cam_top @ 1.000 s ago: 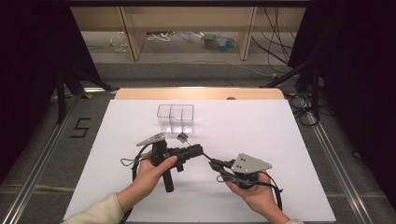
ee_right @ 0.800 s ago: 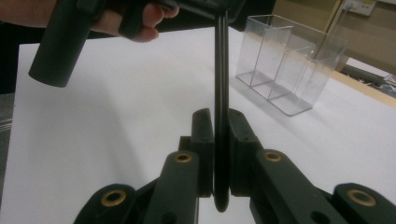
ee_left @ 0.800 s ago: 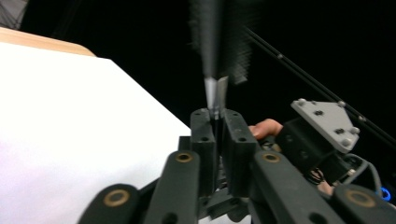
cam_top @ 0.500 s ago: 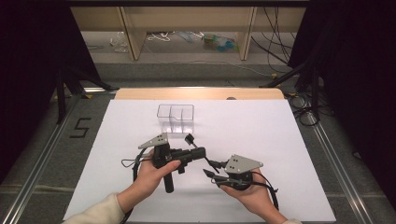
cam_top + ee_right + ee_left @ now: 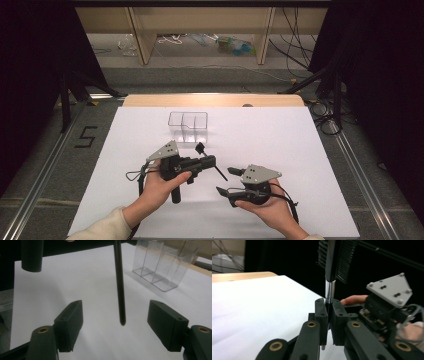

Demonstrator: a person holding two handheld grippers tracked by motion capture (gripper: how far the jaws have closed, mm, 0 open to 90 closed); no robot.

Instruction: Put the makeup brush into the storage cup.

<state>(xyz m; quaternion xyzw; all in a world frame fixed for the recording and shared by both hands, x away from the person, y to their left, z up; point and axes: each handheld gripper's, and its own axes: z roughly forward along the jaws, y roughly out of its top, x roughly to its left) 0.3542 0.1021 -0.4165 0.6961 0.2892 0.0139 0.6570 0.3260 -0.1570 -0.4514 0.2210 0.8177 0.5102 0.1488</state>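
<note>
A small brush with a black comb-like head (image 5: 334, 255), a metal ferrule and a thin black handle (image 5: 120, 290) is held off the white table sheet (image 5: 280, 145). My left gripper (image 5: 328, 305) is shut on the brush just below the ferrule. In the high view this gripper (image 5: 214, 161) points right, with the brush head (image 5: 200, 148) above it and the handle slanting down to the right. My right gripper (image 5: 115, 306) is open, with the handle's tip hanging between its jaws and touching neither. In the high view the right gripper (image 5: 226, 181) points left.
A clear plastic organiser (image 5: 188, 122) with several compartments stands at the back middle of the sheet, also seen as the clear box (image 5: 165, 262). Its compartments look bare. A wooden strip (image 5: 210, 100) borders the table's far edge. Cables trail from both grippers.
My right gripper has moved left toward the left gripper, so its open jaws now stand on either side of the brush handle's tip. The left gripper has shifted slightly right with the brush.
</note>
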